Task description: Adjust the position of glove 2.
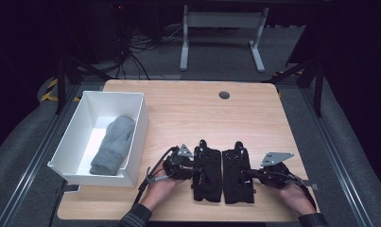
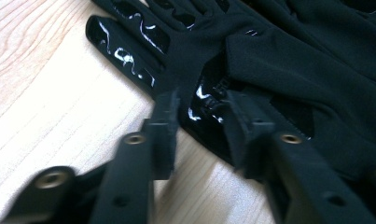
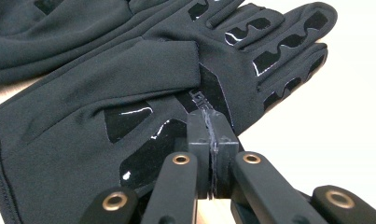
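Note:
Two black gloves with glossy grip patches lie side by side, palms up, near the table's front edge: the left glove (image 1: 207,172) and the right glove (image 1: 236,172). My left gripper (image 1: 190,168) is at the left glove's outer edge. In the left gripper view its jaws (image 2: 204,112) stand apart, with the edge of the left glove (image 2: 279,60) and a glossy patch between them, and the pads are not pressing. My right gripper (image 1: 254,174) is at the right glove's outer edge. In the right gripper view it (image 3: 209,126) is shut on a thin pinch of the right glove (image 3: 106,88).
A white bin (image 1: 136,142) stands at the table's left with a grey knitted mitten (image 1: 113,144) lying inside. The wooden table (image 1: 188,113) has a round cable hole (image 1: 224,95) near its far edge. A desk frame stands on the floor beyond the table.

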### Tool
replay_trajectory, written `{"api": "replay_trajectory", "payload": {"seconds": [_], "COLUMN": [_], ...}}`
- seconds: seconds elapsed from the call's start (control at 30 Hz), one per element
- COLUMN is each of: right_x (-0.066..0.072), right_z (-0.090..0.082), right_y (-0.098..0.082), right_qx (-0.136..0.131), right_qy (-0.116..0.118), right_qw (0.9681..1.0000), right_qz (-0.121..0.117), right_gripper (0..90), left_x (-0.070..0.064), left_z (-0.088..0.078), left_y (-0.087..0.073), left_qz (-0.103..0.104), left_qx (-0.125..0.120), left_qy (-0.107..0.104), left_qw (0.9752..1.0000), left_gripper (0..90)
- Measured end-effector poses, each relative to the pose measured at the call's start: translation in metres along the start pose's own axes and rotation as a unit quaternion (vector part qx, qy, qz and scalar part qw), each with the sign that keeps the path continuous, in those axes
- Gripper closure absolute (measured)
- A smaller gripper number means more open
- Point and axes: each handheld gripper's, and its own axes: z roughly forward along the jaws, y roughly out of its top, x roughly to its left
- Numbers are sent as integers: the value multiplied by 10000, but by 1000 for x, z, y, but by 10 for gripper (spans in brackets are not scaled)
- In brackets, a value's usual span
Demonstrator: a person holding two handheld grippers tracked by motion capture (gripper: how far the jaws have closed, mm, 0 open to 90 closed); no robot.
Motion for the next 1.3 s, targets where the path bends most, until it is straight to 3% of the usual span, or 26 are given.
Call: {"api": "replay_trajectory", "payload": {"seconds": [0.1,0.2,0.37,0.43,0.57,0.73,0.87,1.13,1.3], "right_x": [1,3,5,6,8,10,12,13,13], "right_z": [1,2,3,3,4,6,8,10,11], "right_y": [0,1,2,2,3,5,7,9,10], "right_qx": [-13,-11,-13,-15,-21,-27,-25,-28,-42], "right_qy": [24,55,83,102,123,163,186,218,221], "right_qw": [10000,10000,9999,9999,9999,9998,9997,9996,9996], "right_qz": [-6,-46,-69,-84,-109,-119,-143,-148,-157], "right_gripper": [900,900,900,900,900,900,900,900,900], "left_x": [0,2,6,9,11,9,8,6,4], "left_z": [1,0,-5,-12,-21,-30,-33,-43,-43], "left_y": [1,2,2,3,5,10,14,19,20], "left_qz": [-66,-296,-494,-663,-767,-696,-638,-538,-579], "left_qx": [13,1,-25,-173,-359,-515,-450,-376,-433], "left_qy": [5,-13,18,-53,-225,-495,-895,-1066,-1253], "left_qw": [10000,9996,9988,9976,9962,9950,9929,9921,9895], "left_gripper": [764,853,878,880,880,880,880,880,880]}}
